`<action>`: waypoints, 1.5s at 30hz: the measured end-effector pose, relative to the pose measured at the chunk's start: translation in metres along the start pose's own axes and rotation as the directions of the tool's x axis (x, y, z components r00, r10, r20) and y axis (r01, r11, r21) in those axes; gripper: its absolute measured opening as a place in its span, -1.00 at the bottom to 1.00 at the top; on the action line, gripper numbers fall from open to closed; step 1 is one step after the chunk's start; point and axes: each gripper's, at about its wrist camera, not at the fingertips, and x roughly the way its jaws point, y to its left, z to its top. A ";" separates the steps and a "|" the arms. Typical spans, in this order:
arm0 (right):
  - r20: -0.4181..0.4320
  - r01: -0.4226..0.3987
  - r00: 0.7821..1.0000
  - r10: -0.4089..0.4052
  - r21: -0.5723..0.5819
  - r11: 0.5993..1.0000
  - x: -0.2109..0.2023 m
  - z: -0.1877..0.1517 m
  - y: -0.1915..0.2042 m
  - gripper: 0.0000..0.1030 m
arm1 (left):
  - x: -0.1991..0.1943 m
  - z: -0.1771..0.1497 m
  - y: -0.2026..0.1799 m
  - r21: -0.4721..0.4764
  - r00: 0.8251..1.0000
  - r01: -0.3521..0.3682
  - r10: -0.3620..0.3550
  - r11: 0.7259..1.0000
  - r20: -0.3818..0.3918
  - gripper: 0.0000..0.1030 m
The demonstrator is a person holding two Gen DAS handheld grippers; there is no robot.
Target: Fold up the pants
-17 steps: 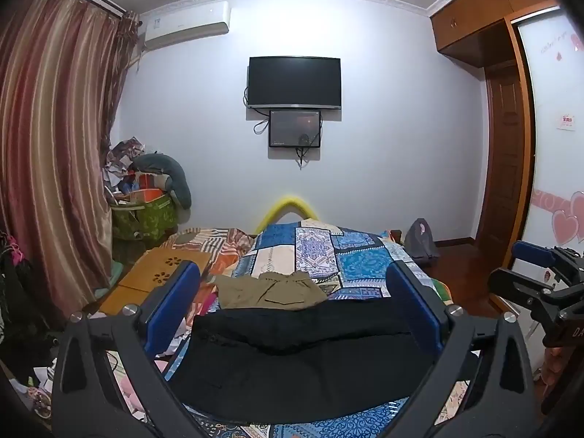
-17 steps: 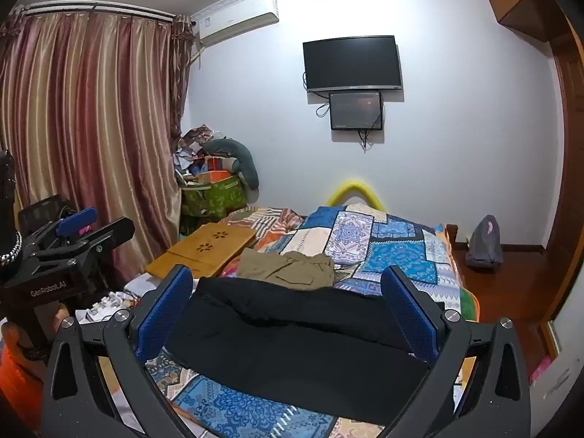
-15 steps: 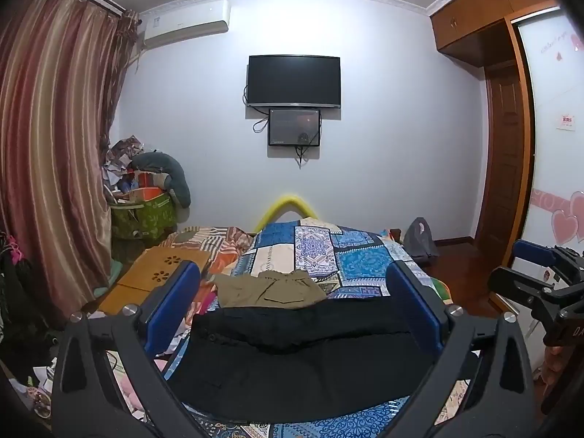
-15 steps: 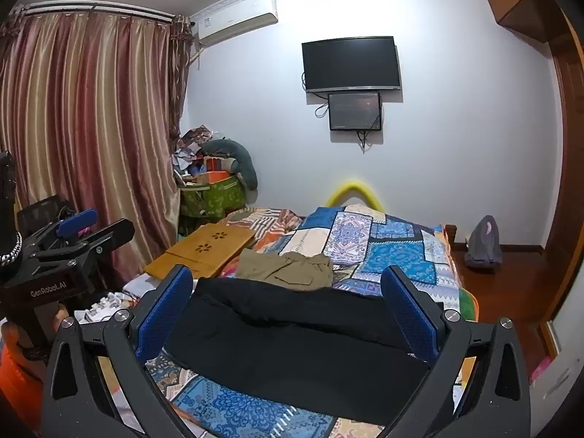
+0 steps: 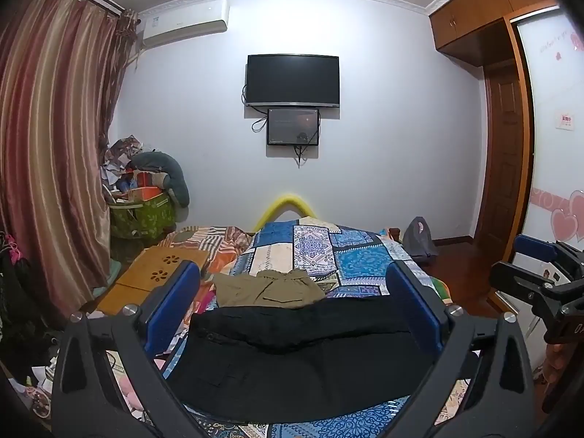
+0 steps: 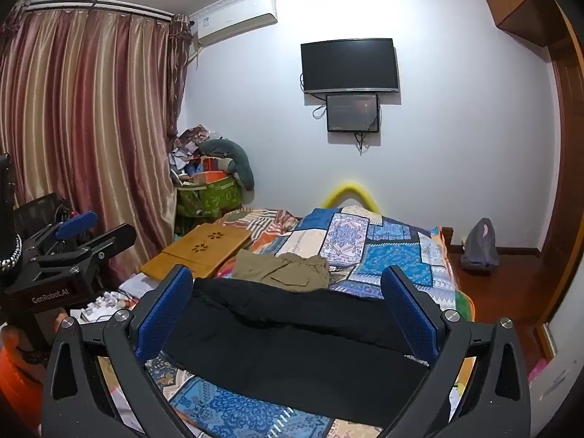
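pants: black pants (image 5: 292,357) flat across near end of bed (image 5: 365,266), long axis L-R; khaki garment (image 5: 270,288) just beyond, touching far edge.
L grip: left gripper (image 5: 292,306) jaws spread wide, nothing held, above pants.
R grip: right gripper (image 6: 288,310) same, wide apart, empty, tilted slightly down.
step: approach, prob. pre-grasp. Do well = each grip takes one end/edge, pinch all layers, avoid snagging khaki.
hidden: near hem cut off by gripper frames; waistband vs leg end hard to tell, fabric too dark.
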 end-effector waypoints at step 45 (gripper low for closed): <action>0.013 0.004 1.000 -0.004 -0.006 1.000 -0.002 0.003 0.008 0.99 | -0.003 0.002 -0.002 0.000 1.000 0.006 -0.006 1.000 0.011 1.00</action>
